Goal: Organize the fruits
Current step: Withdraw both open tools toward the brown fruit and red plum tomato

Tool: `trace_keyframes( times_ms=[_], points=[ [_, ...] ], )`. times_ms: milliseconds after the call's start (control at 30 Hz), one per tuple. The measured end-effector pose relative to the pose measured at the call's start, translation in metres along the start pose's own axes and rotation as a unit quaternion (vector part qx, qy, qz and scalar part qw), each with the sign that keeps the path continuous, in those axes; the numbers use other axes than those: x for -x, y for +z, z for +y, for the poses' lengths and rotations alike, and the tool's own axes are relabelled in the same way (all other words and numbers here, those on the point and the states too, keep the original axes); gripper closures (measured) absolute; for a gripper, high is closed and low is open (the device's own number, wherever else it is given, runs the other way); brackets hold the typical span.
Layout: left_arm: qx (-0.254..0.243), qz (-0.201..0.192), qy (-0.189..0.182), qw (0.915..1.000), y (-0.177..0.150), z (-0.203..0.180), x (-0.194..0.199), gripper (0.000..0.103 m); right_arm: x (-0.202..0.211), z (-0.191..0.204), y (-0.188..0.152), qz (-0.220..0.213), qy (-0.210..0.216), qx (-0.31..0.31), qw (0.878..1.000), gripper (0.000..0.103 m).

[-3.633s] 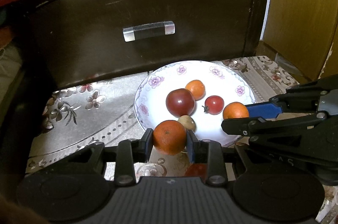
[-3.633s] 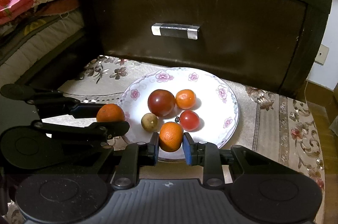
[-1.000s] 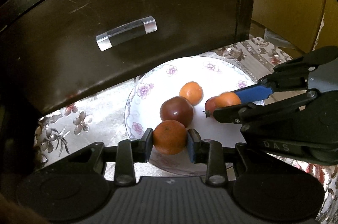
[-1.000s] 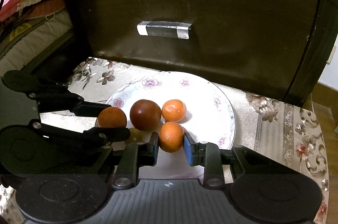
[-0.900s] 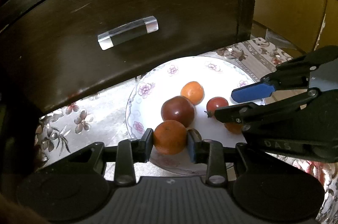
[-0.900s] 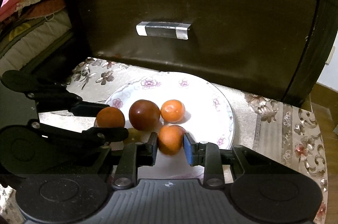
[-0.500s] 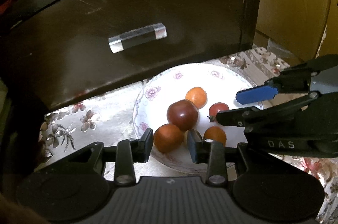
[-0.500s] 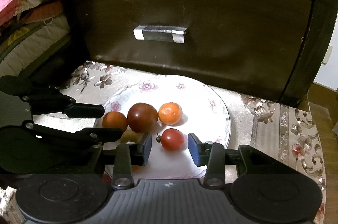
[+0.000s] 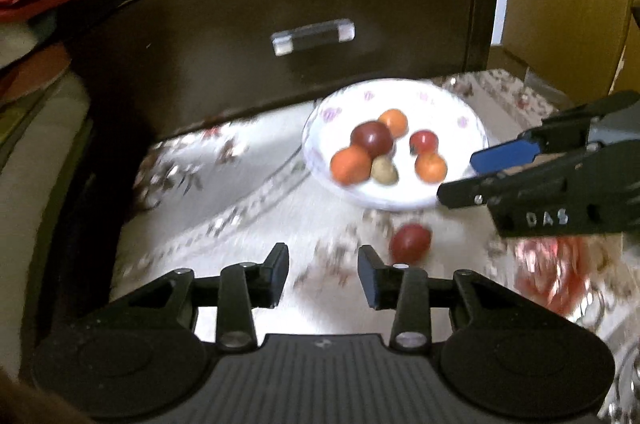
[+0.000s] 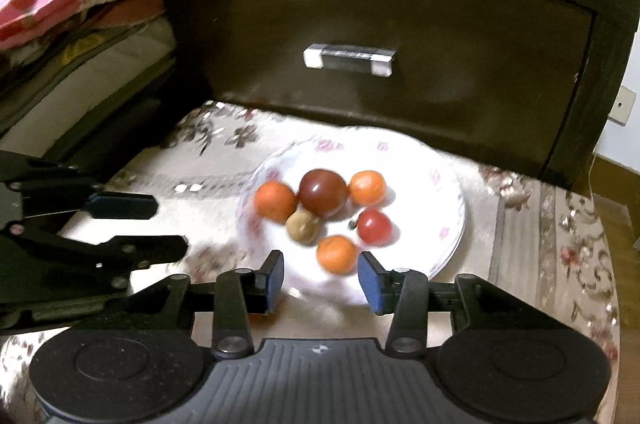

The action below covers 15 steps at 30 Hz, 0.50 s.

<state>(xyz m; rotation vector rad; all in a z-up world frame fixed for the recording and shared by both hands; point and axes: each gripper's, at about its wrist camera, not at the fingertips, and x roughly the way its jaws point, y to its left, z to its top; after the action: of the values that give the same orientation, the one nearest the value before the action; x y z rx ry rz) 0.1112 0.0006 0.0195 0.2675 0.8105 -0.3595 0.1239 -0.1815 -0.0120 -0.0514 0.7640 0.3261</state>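
Left wrist view
Left gripper point(image 9: 323, 275): its jaws have just been opening and are standing apart, released, with only patterned cloth point(image 9: 224, 208) showing between them.
Plate point(image 9: 452, 192): a white floral plate is sitting on the cloth beyond the gripper, in front of a dark drawer front point(image 9: 280, 36) with a clear handle point(image 9: 313, 36).
Fruit on plate: a dark red plum point(image 9: 372, 138) is lying in the middle, touching a large orange point(image 9: 351, 166), with a small orange point(image 9: 394, 121) behind it, a brownish fruit point(image 9: 384, 170), a red cherry tomato point(image 9: 423, 141) and a near orange point(image 9: 430, 167).
Loose fruit: a red tomato point(image 9: 410, 243) is lying on the cloth, off the plate, just beside the left gripper's right finger.
Right gripper point(image 9: 464, 174): it is reaching in from the right over the plate's edge, jaws parted and gripping nothing.

Right wrist view
Right gripper point(image 10: 322, 280): its jaws have just been opening and are standing apart, released; the near orange point(image 10: 336, 254) is lying free on the plate point(image 10: 448, 192), just beyond the fingertips.
Other fruit: the plum point(image 10: 323, 192), large orange point(image 10: 275, 201), small orange point(image 10: 367, 187), brownish fruit point(image 10: 303, 227) and cherry tomato point(image 10: 374, 226) are clustering at the plate's centre.
Left gripper point(image 10: 168, 224): it is hovering at left over the cloth, empty.
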Motion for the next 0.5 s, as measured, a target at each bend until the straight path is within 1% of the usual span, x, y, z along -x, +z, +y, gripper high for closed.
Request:
trace_keyframes(
  times_ms=[133, 233, 300, 400, 500],
  points=[
    [0.024, 0.001, 0.002, 0.9997, -0.022, 0.010, 0.022, 0.055, 0.013, 0.008, -0.008, 0.004, 0.006, 0.006, 1.000, 0.062],
    [0.044, 0.010, 0.004, 0.9990, -0.033, 0.016, 0.026, 0.055, 0.030, 0.000, -0.010, -0.005, 0.000, -0.001, 1.000, 0.062],
    [0.054, 0.018, 0.004, 0.9984, -0.037, 0.019, 0.025, 0.055, 0.037, -0.009, -0.011, -0.009, -0.009, -0.018, 1.000, 0.060],
    [0.058, 0.026, 0.005, 0.9979, -0.041, 0.019, 0.026, 0.055, 0.039, -0.016, -0.017, -0.004, -0.021, -0.030, 0.999, 0.060],
    [0.061, 0.029, 0.009, 0.9977, -0.046, 0.018, 0.029, 0.055, 0.033, -0.009, -0.024, 0.007, -0.013, -0.025, 1.000, 0.060]
  ],
)
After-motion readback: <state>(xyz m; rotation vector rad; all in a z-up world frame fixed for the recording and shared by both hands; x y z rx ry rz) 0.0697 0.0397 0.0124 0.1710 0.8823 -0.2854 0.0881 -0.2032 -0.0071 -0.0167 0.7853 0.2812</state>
